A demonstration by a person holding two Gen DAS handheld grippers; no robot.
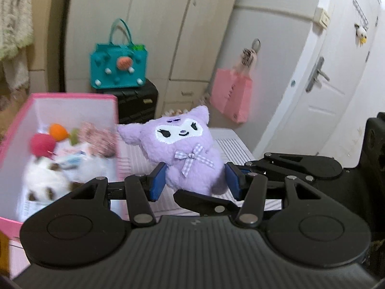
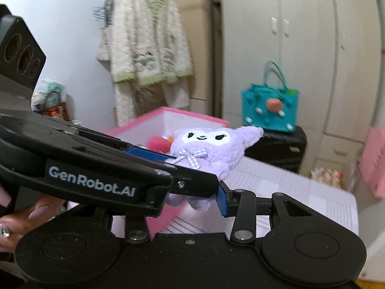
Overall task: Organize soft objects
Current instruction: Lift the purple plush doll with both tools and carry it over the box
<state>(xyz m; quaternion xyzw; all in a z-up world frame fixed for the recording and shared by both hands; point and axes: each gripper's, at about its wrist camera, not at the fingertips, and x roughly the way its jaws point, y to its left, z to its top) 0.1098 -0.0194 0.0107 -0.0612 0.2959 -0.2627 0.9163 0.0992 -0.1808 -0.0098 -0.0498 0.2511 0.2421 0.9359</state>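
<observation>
A purple plush [image 1: 185, 151] with a white face and a checked bow hangs upright in the air. My left gripper [image 1: 195, 180] is shut on its lower body, a blue pad [image 1: 157, 180] on each side. In the right wrist view my right gripper [image 2: 182, 202] is shut on the bottom of the same plush [image 2: 211, 151]; its right pad [image 2: 222, 200] touches a leg and its left finger is hidden behind the left gripper [image 2: 178, 168]. An open pink box [image 1: 72, 96] to the left holds several soft toys, among them a red ball [image 1: 42, 144].
A striped white surface [image 1: 231, 144] lies below the plush. A teal bag [image 1: 119, 69] sits on a black case [image 1: 139, 101] by the wardrobe. A pink paper bag [image 1: 231, 94] hangs near a white door [image 1: 324, 84]. A cardigan [image 2: 146, 38] hangs behind the box. A hand [image 2: 36, 214] shows.
</observation>
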